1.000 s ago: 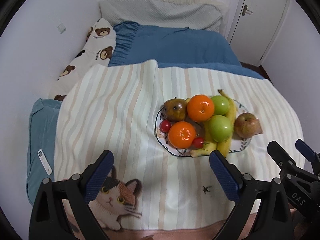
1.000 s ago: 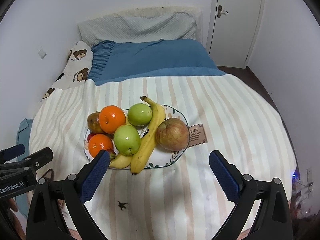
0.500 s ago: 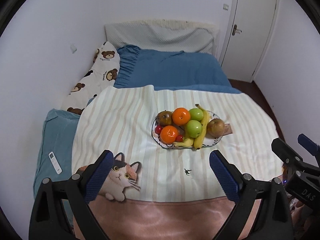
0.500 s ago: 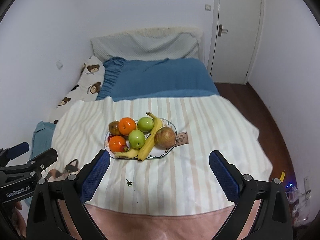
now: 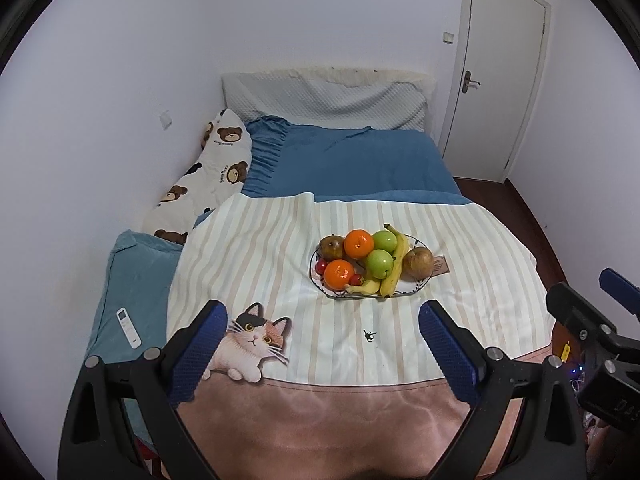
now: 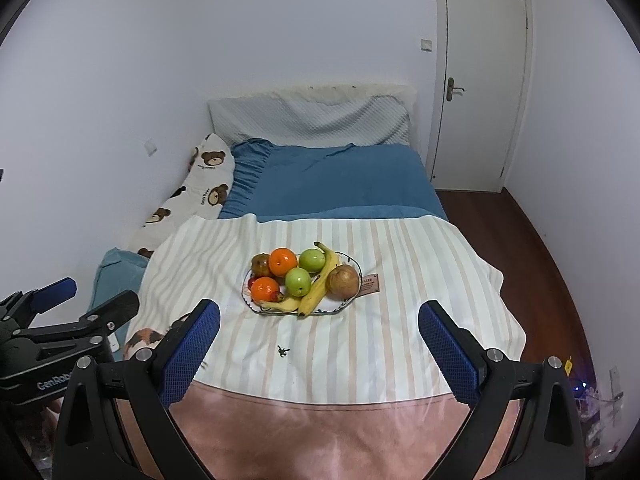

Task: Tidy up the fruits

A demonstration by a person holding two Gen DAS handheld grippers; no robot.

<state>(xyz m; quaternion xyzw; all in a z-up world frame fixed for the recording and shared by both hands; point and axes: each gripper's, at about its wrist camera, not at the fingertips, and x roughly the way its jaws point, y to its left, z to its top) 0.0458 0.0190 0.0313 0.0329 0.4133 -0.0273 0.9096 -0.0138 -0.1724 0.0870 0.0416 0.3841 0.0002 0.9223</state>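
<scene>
Far left on the bed's blue cover lies a white remote [image 5: 129, 328], well apart from everything that matters here. The left gripper [image 5: 322, 350] hangs over the foot of the bed with its blue pads spread wide and nothing between them, seemingly held back to keep the whole spread in sight. Ahead of it, on the striped blanket [image 5: 248, 264], sits the plate [image 5: 320, 283], placed near the middle where either hand can reach. On its left side a dark brownish fruit [image 5: 331, 246] and small red fruits [image 5: 321, 266] crowd two oranges [image 5: 339, 274]; two green apples [image 5: 379, 263] come next, then a long banana [image 5: 396, 266] laid lengthwise with a short one [image 5: 365, 288] at its foot. A reddish-brown apple [image 5: 418, 262] rests at the plate's right edge, touching the banana, with a small label tag [image 5: 439, 265] just beside it. The right gripper [image 6: 319, 350] is likewise wide apart and empty, standing off from the plate. Everything appears gathered on the plate, so I judge the sorting done, or nearly so.
</scene>
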